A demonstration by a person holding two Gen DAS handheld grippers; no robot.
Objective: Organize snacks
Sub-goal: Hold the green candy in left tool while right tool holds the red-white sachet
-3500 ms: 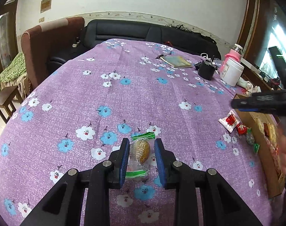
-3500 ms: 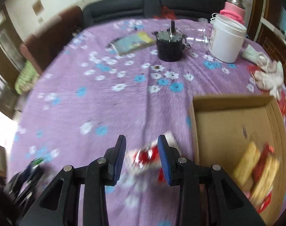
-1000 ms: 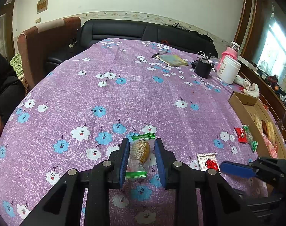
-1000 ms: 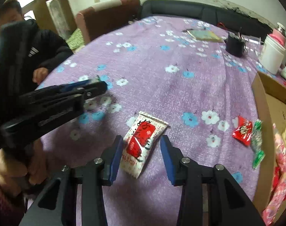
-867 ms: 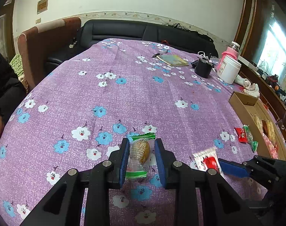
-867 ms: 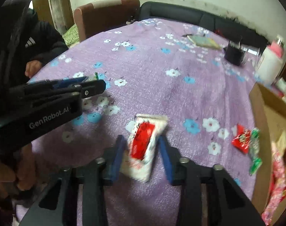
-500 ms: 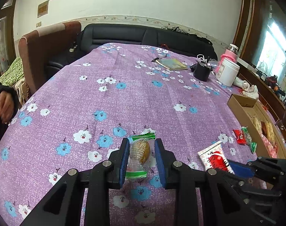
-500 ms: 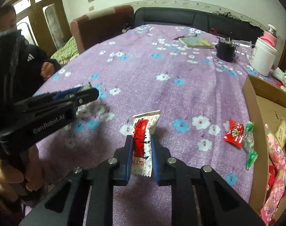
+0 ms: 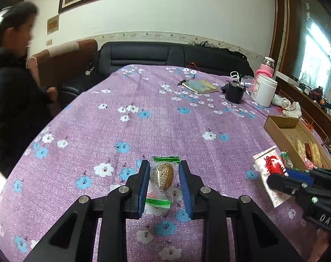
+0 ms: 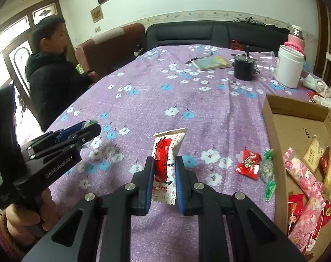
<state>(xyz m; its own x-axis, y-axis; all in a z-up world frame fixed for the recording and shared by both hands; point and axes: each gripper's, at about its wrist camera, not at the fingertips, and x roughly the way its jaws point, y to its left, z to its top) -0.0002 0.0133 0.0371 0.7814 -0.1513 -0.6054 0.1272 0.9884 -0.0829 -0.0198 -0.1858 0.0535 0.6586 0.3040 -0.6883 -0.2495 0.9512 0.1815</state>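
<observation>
Over the purple counter (image 10: 209,109), the left gripper (image 9: 164,180) fingers clamp a green-edged cake packet (image 9: 162,176), while the right gripper (image 10: 164,175), having just closed, pinches a red-and-white snack packet (image 10: 167,152) left of the cardboard box (image 10: 274,131).

Far end: white cylindrical tub (image 10: 289,68), black round pot (image 10: 244,68), flat yellowish book (image 10: 211,62)
Behind: black leather sofa (image 10: 209,33)
Left: seated person in black jacket (image 10: 52,80)
</observation>
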